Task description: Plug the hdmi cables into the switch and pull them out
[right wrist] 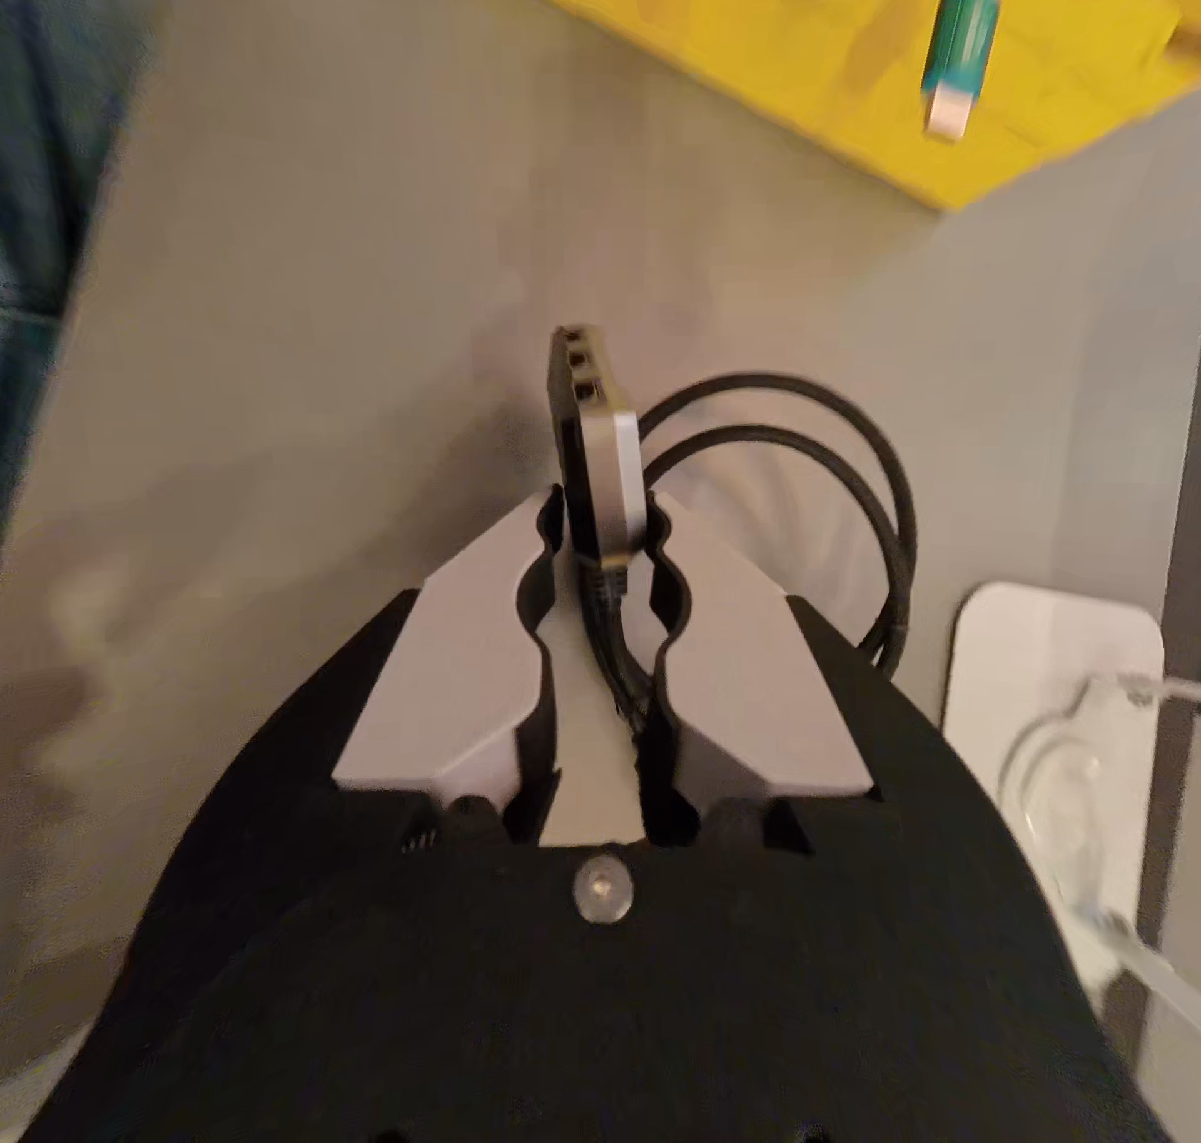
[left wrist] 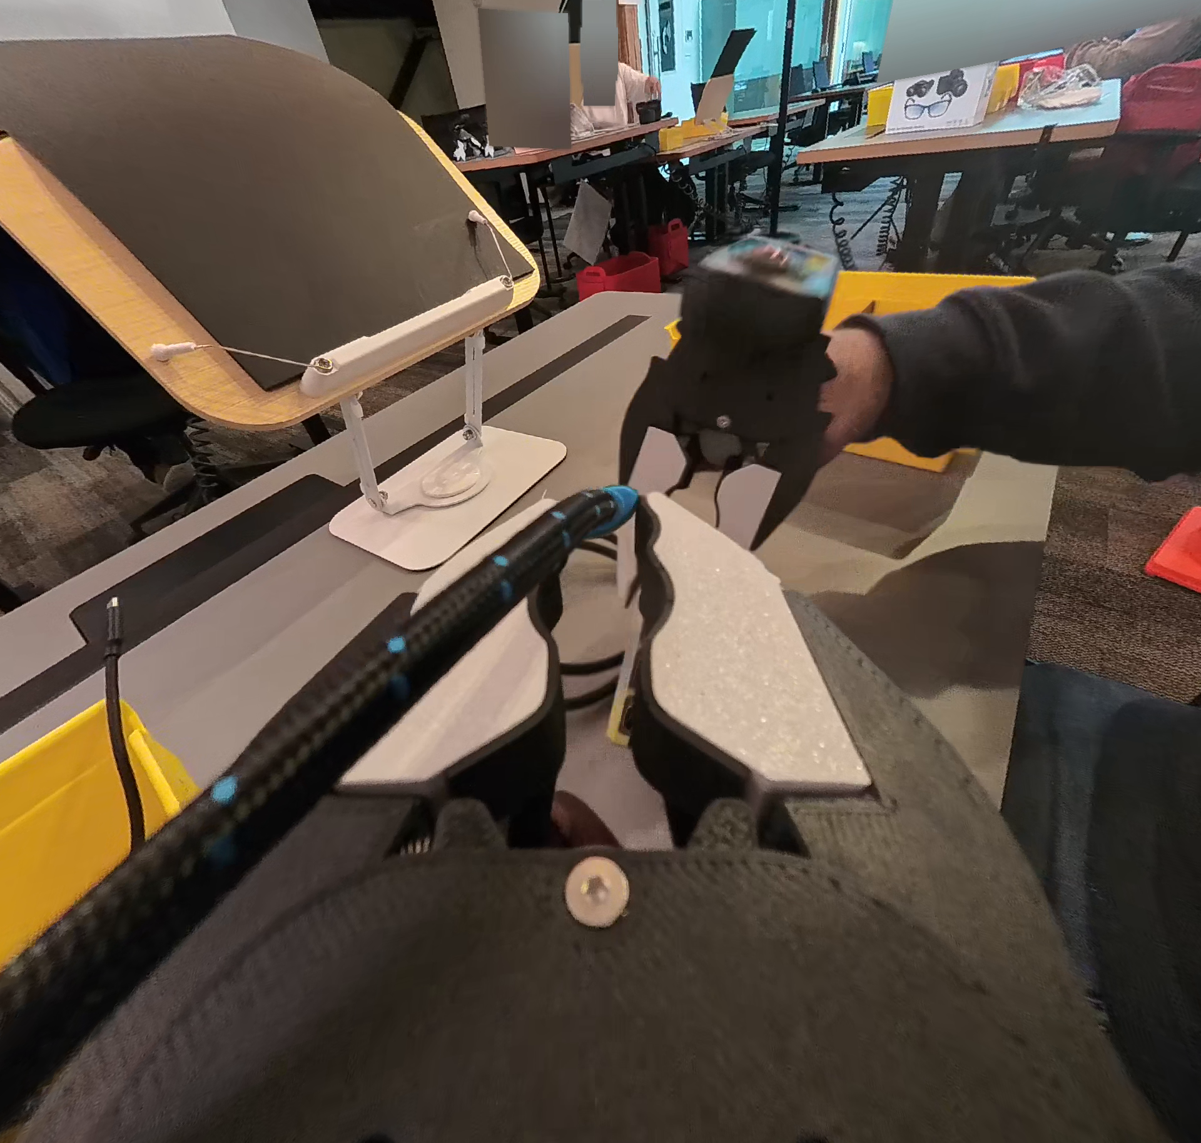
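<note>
Two grippers, one switch, one braided cable. The left gripper (left wrist: 601, 527) has its jaws pinching the blue plug (left wrist: 616, 506) of the black braided cable (left wrist: 364, 676), whose long axis runs from lower left toward the fingertips. The right gripper (right wrist: 604, 514) has its jaws pinching the grey switch (right wrist: 601, 456) on edge above the grey desk (right wrist: 325, 332), long axis pointing away, ports facing outward. Beyond lie a yellow bin (right wrist: 747, 40) and a white stand (left wrist: 448, 494).
</note>
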Motion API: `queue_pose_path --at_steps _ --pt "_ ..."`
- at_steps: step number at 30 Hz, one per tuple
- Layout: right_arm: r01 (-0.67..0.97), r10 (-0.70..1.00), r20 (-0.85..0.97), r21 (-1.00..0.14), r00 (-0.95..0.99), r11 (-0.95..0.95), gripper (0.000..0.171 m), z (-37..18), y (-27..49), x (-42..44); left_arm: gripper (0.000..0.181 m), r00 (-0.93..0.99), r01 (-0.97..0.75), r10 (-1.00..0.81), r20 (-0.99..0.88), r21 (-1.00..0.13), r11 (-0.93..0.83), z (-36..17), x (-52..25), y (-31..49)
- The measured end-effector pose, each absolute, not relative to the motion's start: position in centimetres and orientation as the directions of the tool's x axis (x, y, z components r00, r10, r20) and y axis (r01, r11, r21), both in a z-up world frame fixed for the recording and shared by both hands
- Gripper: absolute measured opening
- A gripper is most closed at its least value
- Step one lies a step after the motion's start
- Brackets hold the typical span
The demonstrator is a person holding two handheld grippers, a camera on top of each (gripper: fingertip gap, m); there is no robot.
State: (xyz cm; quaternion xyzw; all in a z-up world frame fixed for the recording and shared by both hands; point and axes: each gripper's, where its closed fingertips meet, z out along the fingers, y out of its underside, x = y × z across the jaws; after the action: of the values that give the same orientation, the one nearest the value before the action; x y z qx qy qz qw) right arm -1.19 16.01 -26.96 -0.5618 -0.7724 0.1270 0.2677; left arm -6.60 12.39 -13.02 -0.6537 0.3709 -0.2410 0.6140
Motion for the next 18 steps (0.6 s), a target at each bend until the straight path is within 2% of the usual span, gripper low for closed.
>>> queue_pose_path --at_steps 1,3,7,11,15,18 --pt "0.822 0.938 0.271 -0.467 -0.217 0.325 0.034 -27.5 16.6 -0.8 0.018 0.608 -0.190 -0.781 -0.141 -0.981 0.029 -13.1 -6.6 12.4" --pt "0.818 0.941 0.274 -0.482 -0.200 0.314 0.055 -27.8 16.6 -0.7 0.018 0.608 -0.194 -0.780 -0.146 -0.980 0.032 -13.0 -6.7 12.3" --pt "0.809 0.949 0.280 -0.518 -0.147 0.278 0.060 -27.9 16.3 -0.8 0.018 0.610 -0.190 -0.780 -0.143 -0.981 0.032 -13.0 -6.8 12.4" --pt "0.807 0.915 0.403 -0.542 0.007 0.233 0.071 -27.3 17.6 -0.9 0.018 0.608 -0.195 -0.781 -0.144 -0.980 0.029 -13.2 -6.6 12.4" --pt "0.726 0.879 0.460 -0.646 0.122 0.237 0.073 -26.1 16.5 -0.9 0.018 0.609 -0.191 -0.779 -0.148 -0.981 0.038 -12.9 -6.7 12.3" --pt "0.772 0.826 0.552 -0.571 0.109 0.280 0.085 -27.6 16.7 -1.2 0.018 0.607 -0.188 -0.782 -0.141 -0.982 0.031 -13.2 -6.6 12.4"
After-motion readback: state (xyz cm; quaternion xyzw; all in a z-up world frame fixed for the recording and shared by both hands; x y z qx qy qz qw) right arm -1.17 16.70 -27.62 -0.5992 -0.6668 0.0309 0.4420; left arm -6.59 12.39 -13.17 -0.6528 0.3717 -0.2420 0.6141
